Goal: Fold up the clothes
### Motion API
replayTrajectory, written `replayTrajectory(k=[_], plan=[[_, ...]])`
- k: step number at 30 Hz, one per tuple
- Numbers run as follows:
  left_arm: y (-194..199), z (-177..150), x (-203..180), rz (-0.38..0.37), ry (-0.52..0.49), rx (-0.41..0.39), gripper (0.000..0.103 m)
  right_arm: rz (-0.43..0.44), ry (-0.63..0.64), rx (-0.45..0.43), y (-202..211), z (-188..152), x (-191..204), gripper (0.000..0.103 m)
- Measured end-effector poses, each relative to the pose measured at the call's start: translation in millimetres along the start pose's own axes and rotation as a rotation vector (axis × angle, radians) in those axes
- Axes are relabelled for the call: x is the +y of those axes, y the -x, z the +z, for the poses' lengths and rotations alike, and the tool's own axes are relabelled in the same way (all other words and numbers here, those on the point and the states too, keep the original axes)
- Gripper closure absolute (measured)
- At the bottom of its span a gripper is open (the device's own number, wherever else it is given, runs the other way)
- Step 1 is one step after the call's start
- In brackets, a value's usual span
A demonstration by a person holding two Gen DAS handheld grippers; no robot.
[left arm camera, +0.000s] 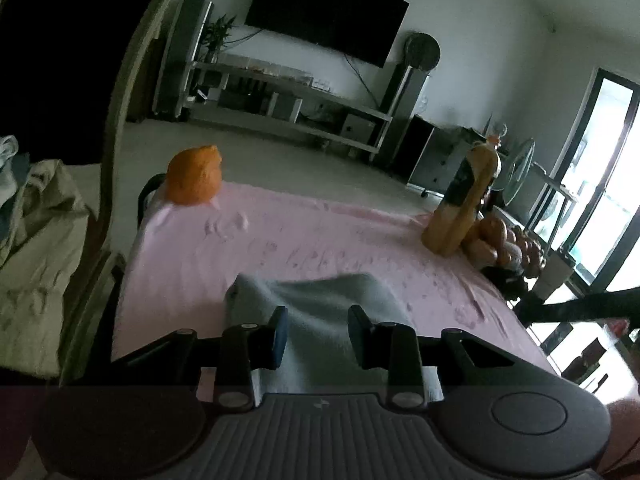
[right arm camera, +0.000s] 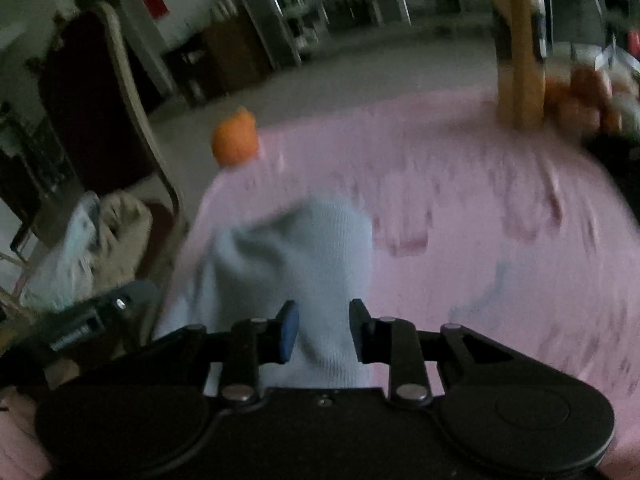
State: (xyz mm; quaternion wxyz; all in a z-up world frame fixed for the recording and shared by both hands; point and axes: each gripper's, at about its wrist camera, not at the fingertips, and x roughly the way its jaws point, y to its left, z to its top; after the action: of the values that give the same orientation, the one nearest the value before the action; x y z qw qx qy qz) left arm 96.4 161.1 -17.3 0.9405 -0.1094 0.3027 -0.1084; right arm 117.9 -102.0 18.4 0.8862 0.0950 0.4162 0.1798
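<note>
- Pink cloth covers the desk, with a dim living room behind: a dark television on the wall above a long low shelf.
- At 11 o'clock in the left wrist view an orange round thing sits near the far corner of the desk; at 2 o'clock stands a tall yellow bottle, with a heap of orange-brown fruit just beside it.
- At 9 o'clock a beige garment lies heaped on a chair off the desk.
- A pale blue knit garment lies bunched on the pink cloth at the near edge, toward 6 o'clock in both views.
- Left hand-held gripper: jaws set apart, the garment lying between and beneath them; whether they pinch it I cannot tell.
- Right hand-held gripper: jaws likewise parted with the garment's fabric between them; the view is blurred, so a hold cannot be confirmed.
</note>
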Motion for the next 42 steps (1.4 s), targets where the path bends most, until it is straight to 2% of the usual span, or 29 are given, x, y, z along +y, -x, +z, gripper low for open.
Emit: replayTrajectory(k=[3, 5, 7, 9, 10, 11, 13, 15, 18, 20, 21, 25, 26, 29, 31, 32, 34, 37, 39, 42], plan=[[-19, 14, -6, 0.014, -0.007, 0.011, 0.075, -0.022, 0.104, -0.095, -2, 19, 10, 0.076], [-48, 13, -5, 0.049, -0.030, 0.071, 0.075, -0.049, 0.181, -0.130, -17, 28, 16, 0.076], [-74, 8, -3, 0.091, -0.053, 0.132, 0.075, -0.066, 0.195, -0.074, -49, 30, 14, 0.077], [-92, -5, 3, 0.170, -0.065, 0.218, 0.081, -0.004, 0.141, -0.019, -80, 26, 9, 0.080], [-100, -10, 6, 0.203, -0.068, 0.254, 0.078, 0.031, 0.112, 0.001, -95, 22, 8, 0.081], [-100, -13, 9, 0.210, -0.057, 0.260, 0.077, 0.061, 0.085, 0.020, -108, 18, 6, 0.081], [-100, -18, 15, 0.224, -0.036, 0.273, 0.077, 0.047, 0.080, 0.040, -130, 4, 7, 0.085], [-99, -21, 18, 0.229, -0.019, 0.274, 0.077, 0.016, 0.096, 0.051, -150, -10, 9, 0.086], [-90, -18, 24, 0.217, 0.027, 0.255, 0.078, -0.011, 0.096, 0.067, -152, -4, 16, 0.086], [-76, -11, 20, 0.202, 0.021, 0.192, 0.081, -0.015, 0.132, 0.070, -144, -1, 20, 0.086], [-69, -8, 18, 0.195, 0.018, 0.160, 0.085, -0.013, 0.149, 0.055, -136, 0, 20, 0.086], [-42, 6, 10, 0.166, 0.003, 0.038, 0.078, -0.017, 0.158, -0.064, -104, 8, 9, 0.082], [-49, 12, 6, 0.169, -0.011, 0.033, 0.077, -0.019, 0.132, -0.095, -100, 12, 2, 0.082], [-82, 22, 0, 0.210, -0.069, 0.060, 0.077, -0.012, 0.021, -0.116, -110, 28, -15, 0.082], [-109, 22, 3, 0.243, -0.089, 0.106, 0.078, -0.003, -0.054, -0.117, -120, 37, -26, 0.082], [-121, 20, 7, 0.259, -0.087, 0.136, 0.083, 0.001, -0.077, -0.101, -130, 39, -29, 0.082], [-136, 13, 18, 0.304, -0.057, 0.193, 0.079, -0.003, -0.115, -0.054, -151, 40, -34, 0.082], [-138, 9, 26, 0.336, -0.018, 0.207, 0.075, 0.007, -0.168, -0.006, -179, 36, -38, 0.083], [-138, 6, 33, 0.337, 0.007, 0.208, 0.071, -0.020, -0.164, 0.015, -188, 38, -33, 0.083], [-137, 4, 41, 0.332, 0.047, 0.206, 0.066, -0.090, -0.068, 0.034, -200, 40, -16, 0.083]])
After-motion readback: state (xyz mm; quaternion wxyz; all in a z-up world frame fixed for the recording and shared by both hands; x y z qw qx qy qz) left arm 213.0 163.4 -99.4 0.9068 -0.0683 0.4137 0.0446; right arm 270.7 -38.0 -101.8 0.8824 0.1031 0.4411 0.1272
